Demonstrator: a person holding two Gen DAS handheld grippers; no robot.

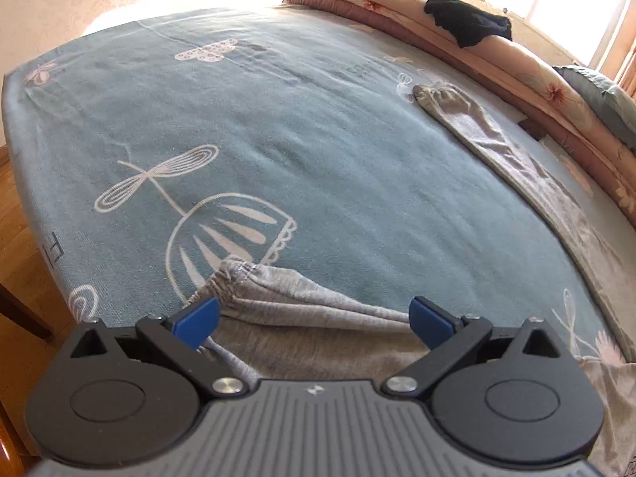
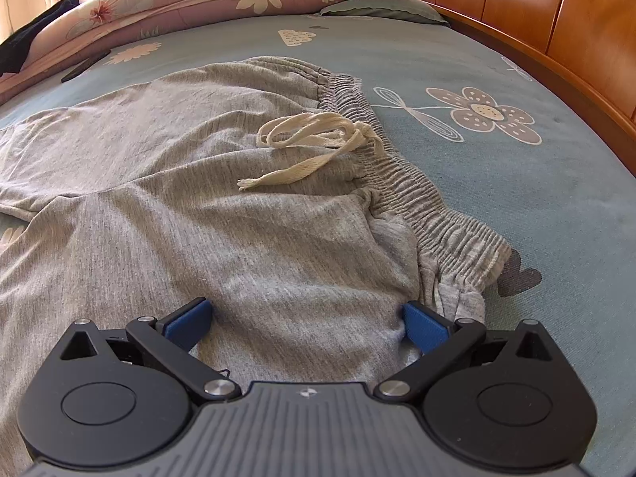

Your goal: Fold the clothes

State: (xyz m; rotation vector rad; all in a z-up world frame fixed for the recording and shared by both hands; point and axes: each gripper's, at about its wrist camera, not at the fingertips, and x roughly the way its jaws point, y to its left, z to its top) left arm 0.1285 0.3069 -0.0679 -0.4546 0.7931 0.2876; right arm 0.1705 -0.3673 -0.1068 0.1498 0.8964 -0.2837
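The grey knit drawstring trousers (image 2: 222, 206) are lying spread, unfolded, on the blue patterned bed (image 2: 516, 183); left claw (image 1: 314, 320) and right claw (image 2: 304, 320) are both gaping apart, gripping nothing.

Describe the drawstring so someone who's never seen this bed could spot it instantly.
Start at the blue patterned bedsheet, where grey sweatpants lie spread flat. Follow their gathered elastic waistband on the side nearest the wooden headboard. The cream drawstring lies looped just inside it, the only flat woven cord on the grey knit, one frayed end trailing loose.
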